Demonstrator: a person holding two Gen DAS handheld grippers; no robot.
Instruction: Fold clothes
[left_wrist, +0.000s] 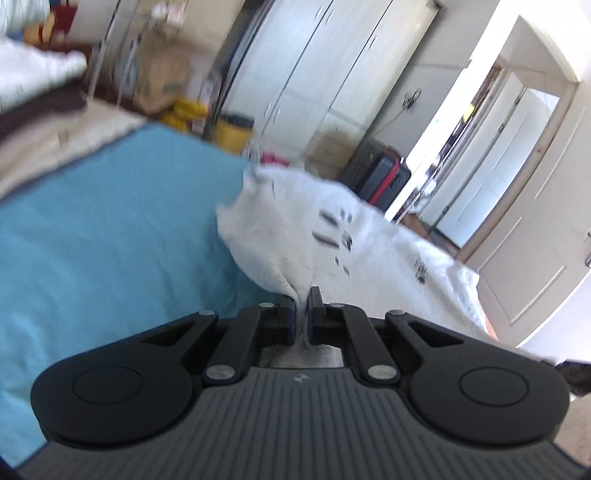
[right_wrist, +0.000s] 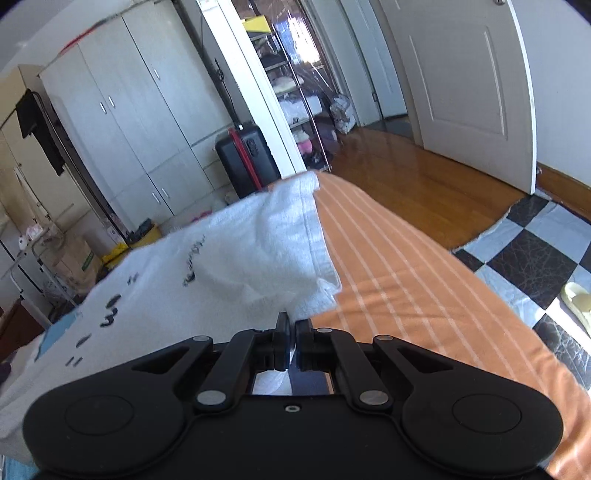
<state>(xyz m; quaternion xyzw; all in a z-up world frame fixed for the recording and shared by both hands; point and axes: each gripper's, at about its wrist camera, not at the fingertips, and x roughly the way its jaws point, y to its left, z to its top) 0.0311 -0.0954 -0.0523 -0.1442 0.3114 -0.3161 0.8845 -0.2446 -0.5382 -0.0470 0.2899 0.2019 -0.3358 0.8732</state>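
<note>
Your left tongs (left_wrist: 302, 308) are clamped on a bunched corner of the white towel (left_wrist: 295, 236), with the cloth pinched thin between the two pads and a little of it showing behind them. Your right tongs (right_wrist: 290, 341) are closed on another corner of the same white towel (right_wrist: 229, 258), where the hemmed edge folds under just ahead of the fingertips. Between the two grips the towel hangs lifted above the bed, over the blue sheet (left_wrist: 110, 240) on the left-hand side and beside the orange striped cover (right_wrist: 399, 280) that runs along the bed's right edge. Dark printed marks (left_wrist: 332, 232) run across the towel, but blur makes them unreadable in the left view, and in the right view the marks (right_wrist: 110, 310) are too small and skewed to make out as words.

As for containers, a yellow bin (left_wrist: 234, 133) with a dark liner stands on the floor beyond the far edge of the bed; you cannot see what is inside. A brown paper sack (left_wrist: 162, 77) with green printing stands near it, its writing illegible. A black suitcase with red trim (right_wrist: 247, 158) stands upright and shut against the white wardrobe (right_wrist: 122, 122). Through the doorway, a wire shelf rack (right_wrist: 295, 92) holds folded pale items and something pink low down.
</note>
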